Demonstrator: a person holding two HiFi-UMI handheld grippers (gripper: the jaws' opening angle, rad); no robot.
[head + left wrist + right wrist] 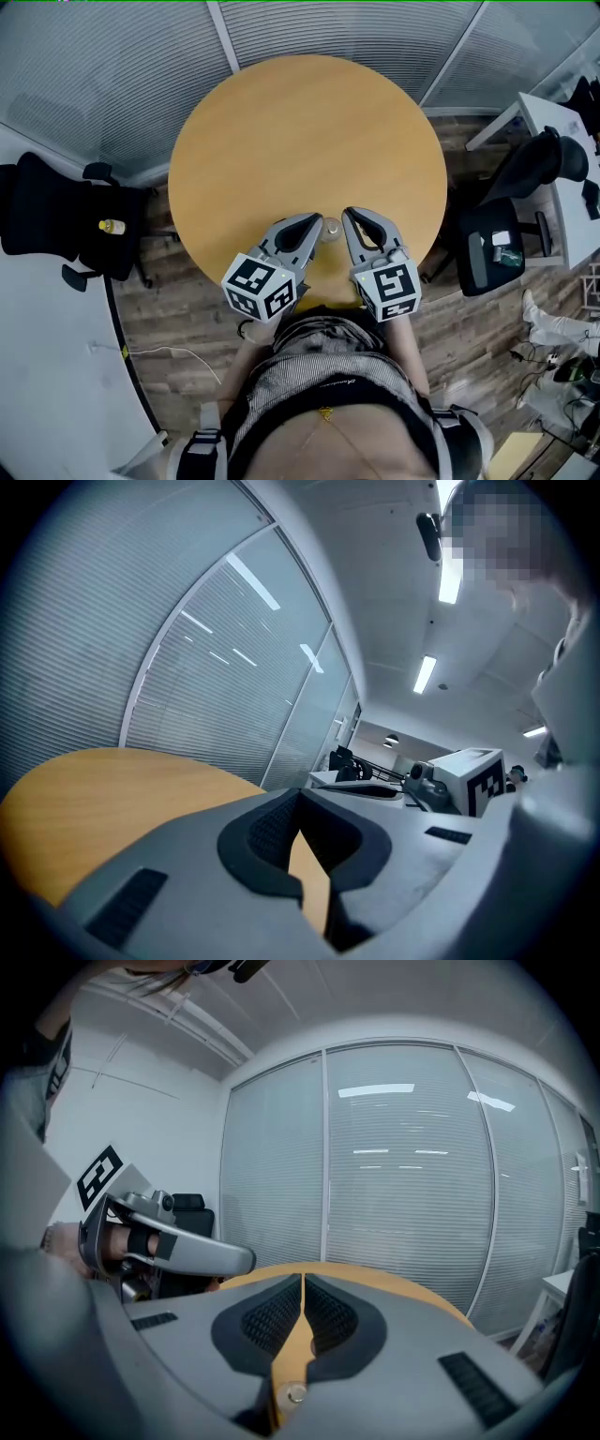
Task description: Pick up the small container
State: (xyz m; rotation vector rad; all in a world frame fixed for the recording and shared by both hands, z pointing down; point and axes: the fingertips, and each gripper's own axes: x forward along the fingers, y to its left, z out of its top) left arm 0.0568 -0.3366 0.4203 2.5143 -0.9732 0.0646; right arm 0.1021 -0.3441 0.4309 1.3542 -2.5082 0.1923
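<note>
A small clear container (331, 228) stands on the round wooden table (300, 141) near its front edge. It sits between the tips of my two grippers, and no jaw holds it. My left gripper (315, 221) lies just left of it, my right gripper (348, 215) just right of it. In the left gripper view the left gripper (299, 796) has its jaws meeting with nothing between them, and the right gripper's marker cube (473, 777) shows beside it. The right gripper (302, 1281) is likewise shut and empty. Neither gripper view shows the container.
A black office chair (56, 220) with a small yellow bottle (112, 226) on it stands to the left. Another black chair (497, 251) and a white desk (561, 187) are to the right. Glass walls with blinds (112, 75) run behind the table.
</note>
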